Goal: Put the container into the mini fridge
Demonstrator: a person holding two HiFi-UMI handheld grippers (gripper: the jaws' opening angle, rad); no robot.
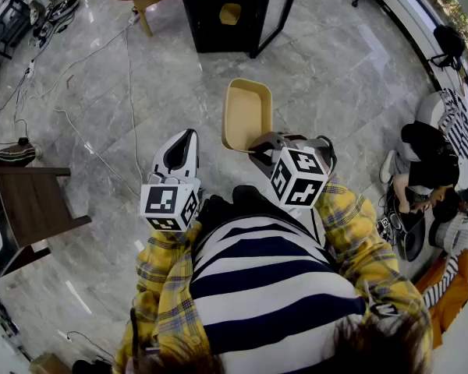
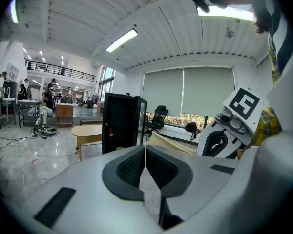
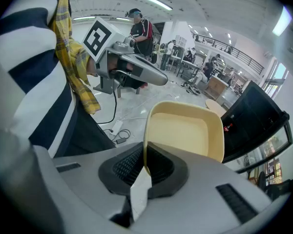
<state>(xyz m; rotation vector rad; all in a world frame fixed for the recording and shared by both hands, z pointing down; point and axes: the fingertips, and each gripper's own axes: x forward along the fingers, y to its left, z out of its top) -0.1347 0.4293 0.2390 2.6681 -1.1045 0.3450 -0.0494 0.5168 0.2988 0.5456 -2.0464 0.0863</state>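
Right gripper is clamped on the near short wall of the container. In the right gripper view that pale yellow wall stands between the two pads, and the rest of the tub reaches out past the jaws. The container hangs in the air over the stone floor, resting on nothing but my grip. Its hollow faces up toward my head. Its long axis runs straight away from me, in line with the gripper.

What matters for the next move is where the mini fridge lies. It sits ahead of the tub's far end and a little to the left, well apart from it. Its glass door is swung open on the right side, so the dark opening faces me. I judge that the tub can go in far end first, with a slight turn to the left.

Left gripper hangs just to the left of the container without touching it. Its jaws are together with nothing between them. The right hand is the one that carries.
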